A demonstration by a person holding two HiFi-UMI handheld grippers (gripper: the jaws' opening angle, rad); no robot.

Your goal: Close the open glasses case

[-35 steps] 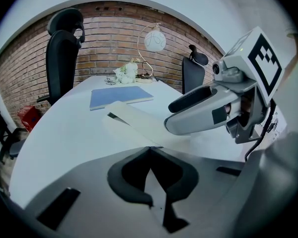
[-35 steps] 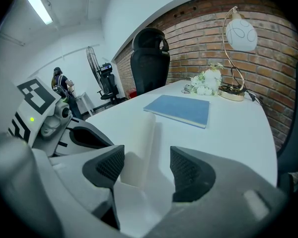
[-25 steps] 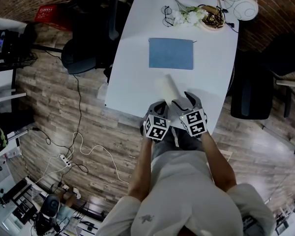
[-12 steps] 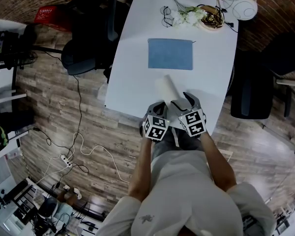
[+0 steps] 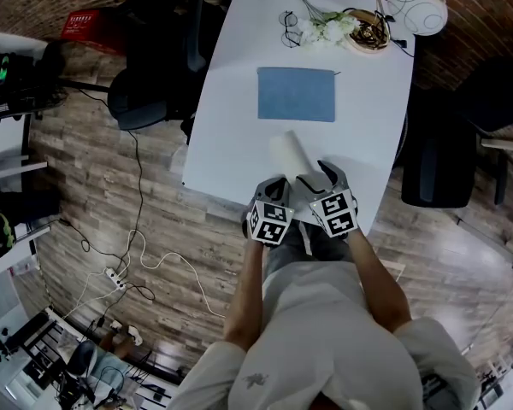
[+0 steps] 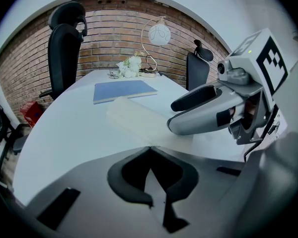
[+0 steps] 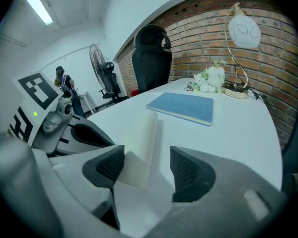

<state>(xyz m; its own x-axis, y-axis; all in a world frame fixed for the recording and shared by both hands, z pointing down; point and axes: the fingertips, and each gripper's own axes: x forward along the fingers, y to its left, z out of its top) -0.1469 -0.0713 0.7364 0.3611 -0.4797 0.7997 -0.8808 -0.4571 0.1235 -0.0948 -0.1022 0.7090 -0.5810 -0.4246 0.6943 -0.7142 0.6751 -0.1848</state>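
Observation:
A pale, long glasses case (image 5: 289, 154) lies on the white table (image 5: 239, 135), near its front edge. I cannot tell how its lid stands. My left gripper (image 5: 274, 188) sits just left of the case's near end, and in the left gripper view its jaws (image 6: 150, 148) meet at their tips, shut on nothing. My right gripper (image 5: 321, 174) is at the case's right. In the right gripper view it (image 7: 146, 165) is open, and the case's near end (image 7: 141, 143) lies in the gap between the dark pads (image 7: 188, 172), untouched.
A blue notebook (image 5: 297, 94) lies beyond the case. At the far end are glasses (image 5: 291, 26), white flowers (image 5: 329, 26) and a globe lamp (image 5: 417, 5). Black office chairs stand left (image 5: 154, 84) and right (image 5: 436, 156) of the table.

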